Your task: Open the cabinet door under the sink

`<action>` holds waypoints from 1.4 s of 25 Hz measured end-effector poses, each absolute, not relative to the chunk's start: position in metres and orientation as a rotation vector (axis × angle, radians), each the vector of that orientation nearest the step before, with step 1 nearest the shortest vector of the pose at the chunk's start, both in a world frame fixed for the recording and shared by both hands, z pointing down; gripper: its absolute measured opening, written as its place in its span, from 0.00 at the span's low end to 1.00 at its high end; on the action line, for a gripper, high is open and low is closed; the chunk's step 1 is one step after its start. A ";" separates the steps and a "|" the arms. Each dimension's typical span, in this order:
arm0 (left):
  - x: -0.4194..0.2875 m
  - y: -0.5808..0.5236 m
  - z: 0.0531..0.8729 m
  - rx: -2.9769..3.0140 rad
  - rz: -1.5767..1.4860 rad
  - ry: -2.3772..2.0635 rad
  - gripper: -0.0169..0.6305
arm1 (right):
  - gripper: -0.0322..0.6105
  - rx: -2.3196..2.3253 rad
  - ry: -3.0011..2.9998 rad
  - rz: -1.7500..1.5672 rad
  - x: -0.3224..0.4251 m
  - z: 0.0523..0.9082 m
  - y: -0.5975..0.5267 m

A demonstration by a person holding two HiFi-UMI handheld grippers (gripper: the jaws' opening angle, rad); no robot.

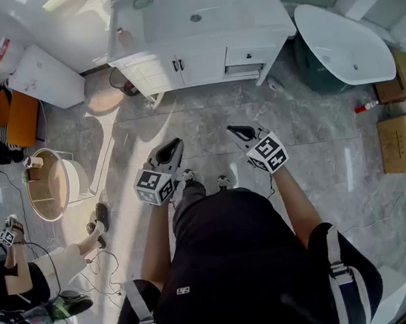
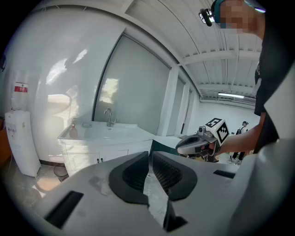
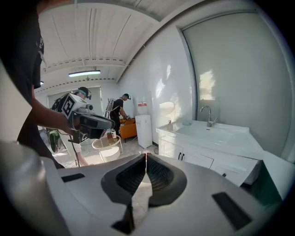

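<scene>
The left gripper (image 1: 174, 146) and right gripper (image 1: 237, 130) are pressed closed and empty, well apart from the sink cabinet (image 1: 202, 68). Best part one's jaws before squaring onto a door handle (image 1: 179, 64).

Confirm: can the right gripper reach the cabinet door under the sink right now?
Probably not from here: the right gripper is held short of the closed cabinet door, jaws together. The floor between looks bare, so stepping forward should bring it within reach.
</scene>
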State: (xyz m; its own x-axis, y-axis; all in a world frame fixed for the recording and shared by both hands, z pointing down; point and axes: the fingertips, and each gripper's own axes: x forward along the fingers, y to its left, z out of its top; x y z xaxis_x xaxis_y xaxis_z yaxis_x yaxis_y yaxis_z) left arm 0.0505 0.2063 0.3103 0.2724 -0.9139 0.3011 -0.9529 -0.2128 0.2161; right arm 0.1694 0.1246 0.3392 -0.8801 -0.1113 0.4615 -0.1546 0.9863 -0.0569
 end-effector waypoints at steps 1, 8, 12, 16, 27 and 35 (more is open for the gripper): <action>0.052 0.207 0.311 2.191 0.151 -1.698 0.08 | 0.15 0.189 -2.658 0.129 0.171 0.340 0.125; 0.058 0.212 0.317 2.160 0.145 -1.712 0.08 | 0.15 0.187 -2.654 0.135 0.180 0.343 0.122; 0.057 0.215 0.316 2.147 0.143 -1.733 0.08 | 0.15 0.180 -2.654 0.138 0.180 0.347 0.122; 0.052 0.218 0.314 2.130 0.139 -1.760 0.08 | 0.15 0.165 -2.662 0.139 0.174 0.348 0.120; 0.047 0.216 0.315 2.111 0.098 -1.801 0.08 | 0.15 0.132 -2.656 0.157 0.167 0.359 0.117; 0.022 0.202 0.327 2.113 0.088 -1.764 0.08 | 0.15 0.190 -2.635 0.177 0.153 0.368 0.102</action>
State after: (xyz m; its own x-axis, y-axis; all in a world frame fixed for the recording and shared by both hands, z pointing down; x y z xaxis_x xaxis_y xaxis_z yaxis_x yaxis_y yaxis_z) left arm 0.0219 0.2017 0.3265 0.2079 -0.9345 0.2891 -0.9585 -0.1357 0.2507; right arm 0.1531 0.1024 0.3683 -0.8707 -0.1023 0.4810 -0.1657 0.9820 -0.0909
